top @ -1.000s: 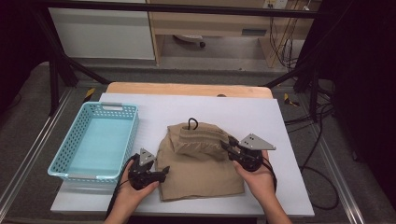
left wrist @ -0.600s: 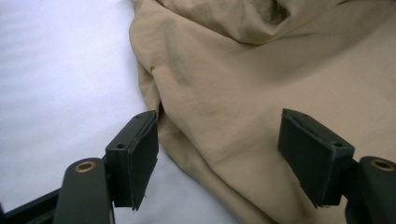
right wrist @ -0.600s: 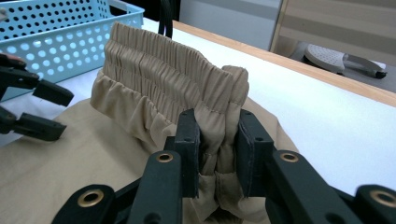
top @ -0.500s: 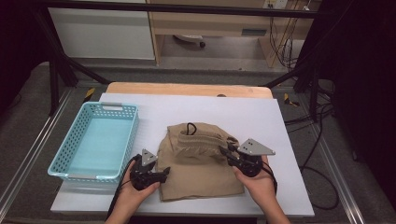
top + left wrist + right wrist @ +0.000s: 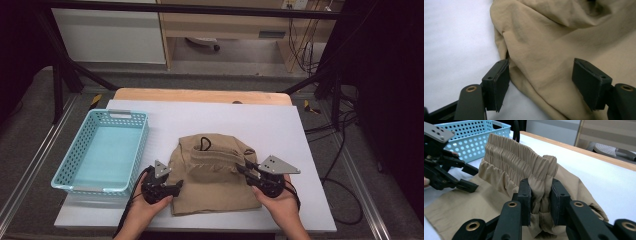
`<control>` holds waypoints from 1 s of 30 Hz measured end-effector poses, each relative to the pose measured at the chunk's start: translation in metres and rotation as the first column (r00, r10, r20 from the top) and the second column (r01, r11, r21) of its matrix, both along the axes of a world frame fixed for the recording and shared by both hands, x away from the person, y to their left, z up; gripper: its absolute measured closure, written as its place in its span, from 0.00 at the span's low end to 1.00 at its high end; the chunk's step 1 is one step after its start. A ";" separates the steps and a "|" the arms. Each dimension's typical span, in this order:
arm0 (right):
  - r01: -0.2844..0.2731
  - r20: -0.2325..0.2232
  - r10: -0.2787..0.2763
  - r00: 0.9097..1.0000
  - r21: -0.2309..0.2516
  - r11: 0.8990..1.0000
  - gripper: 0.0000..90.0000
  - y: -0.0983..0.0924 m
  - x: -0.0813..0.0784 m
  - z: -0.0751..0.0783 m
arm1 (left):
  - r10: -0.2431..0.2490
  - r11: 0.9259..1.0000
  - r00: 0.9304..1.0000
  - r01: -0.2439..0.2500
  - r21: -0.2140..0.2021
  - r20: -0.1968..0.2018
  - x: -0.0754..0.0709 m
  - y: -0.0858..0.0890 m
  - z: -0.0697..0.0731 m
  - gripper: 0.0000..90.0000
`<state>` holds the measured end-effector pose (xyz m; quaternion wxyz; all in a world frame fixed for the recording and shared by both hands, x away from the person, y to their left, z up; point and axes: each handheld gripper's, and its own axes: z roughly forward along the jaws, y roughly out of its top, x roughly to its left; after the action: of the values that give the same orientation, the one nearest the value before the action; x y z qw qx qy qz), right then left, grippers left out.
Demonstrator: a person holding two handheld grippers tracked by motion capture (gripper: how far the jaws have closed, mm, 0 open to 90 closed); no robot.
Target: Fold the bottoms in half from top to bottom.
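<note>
The khaki shorts [image 5: 212, 172] lie crumpled at the lower middle of the high view, on the white worktop [image 5: 300, 135], with the elastic waistband [image 5: 517, 155] running roughly across the frame and raised off the cloth below it. The blue basket [image 5: 102, 150] sits at the left of the frame, well apart from the right hand and just beside the left one.

The right gripper [image 5: 541, 201] has its jaws drawn narrow and pinched on the right end of the waistband; in the right gripper view the gathered fabric is squeezed between the two pads and stands up straight from them, the band stretching away toward the upper left of that view.

The left gripper [image 5: 172, 187] rests at the garment's lower left edge. In the left gripper view its jaws stand wide, the left pad on bare worktop at the fabric's border, the right pad over the cloth, and a fold of the hem between them. The pads seem not to press on anything, though contact at the left pad is hard to judge.

So the coming move likely turns on this: the free left end of the band lies up and to the right of the open jaws, nearer the left hand.
</note>
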<state>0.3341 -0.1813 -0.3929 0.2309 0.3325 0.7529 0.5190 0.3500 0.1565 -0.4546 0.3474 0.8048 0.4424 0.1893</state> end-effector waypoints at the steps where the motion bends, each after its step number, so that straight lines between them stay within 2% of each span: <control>1: 0.000 0.000 0.000 1.000 0.000 1.000 0.81 0.000 0.000 0.000 | 0.000 1.000 1.000 0.000 0.000 0.000 0.000 0.000 0.000 0.34; 4: -0.008 -0.004 0.008 1.000 0.011 1.000 0.81 -0.002 -0.004 0.001 | -0.001 1.000 1.000 0.001 0.002 -0.001 0.000 0.000 0.000 0.34; 7: -0.018 -0.022 0.018 1.000 0.007 1.000 0.81 -0.002 -0.007 -0.006 | -0.001 1.000 1.000 0.001 0.002 -0.001 0.000 0.000 0.000 0.34; 11: -0.033 -0.051 0.032 0.998 -0.016 0.999 0.81 0.000 -0.007 -0.015 | -0.001 1.000 1.000 0.001 0.002 -0.002 0.000 0.000 0.000 0.34; 18: -0.039 -0.086 0.037 0.996 -0.027 0.999 0.78 -0.002 -0.008 -0.018 | -0.002 1.000 1.000 0.002 0.002 -0.003 0.000 0.000 0.000 0.34; 22: -0.053 -0.116 0.049 0.992 -0.031 0.998 0.73 -0.005 -0.009 -0.021 | -0.003 1.000 1.000 0.003 0.002 -0.004 0.000 0.000 0.000 0.33; 25: -0.067 -0.161 0.060 0.985 -0.037 0.997 0.64 -0.010 -0.012 -0.024 | -0.002 1.000 1.000 0.002 -0.002 -0.008 0.000 0.001 0.000 0.33; 30: -0.063 -0.201 0.051 0.978 -0.054 0.997 0.53 -0.016 -0.015 -0.029 | -0.002 1.000 1.000 0.002 0.001 -0.005 -0.001 0.001 0.000 0.33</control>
<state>0.3191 -0.1971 -0.4223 0.1491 0.3540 0.7968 0.4664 0.3494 0.1570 -0.4545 0.3463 0.8059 0.4423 0.1870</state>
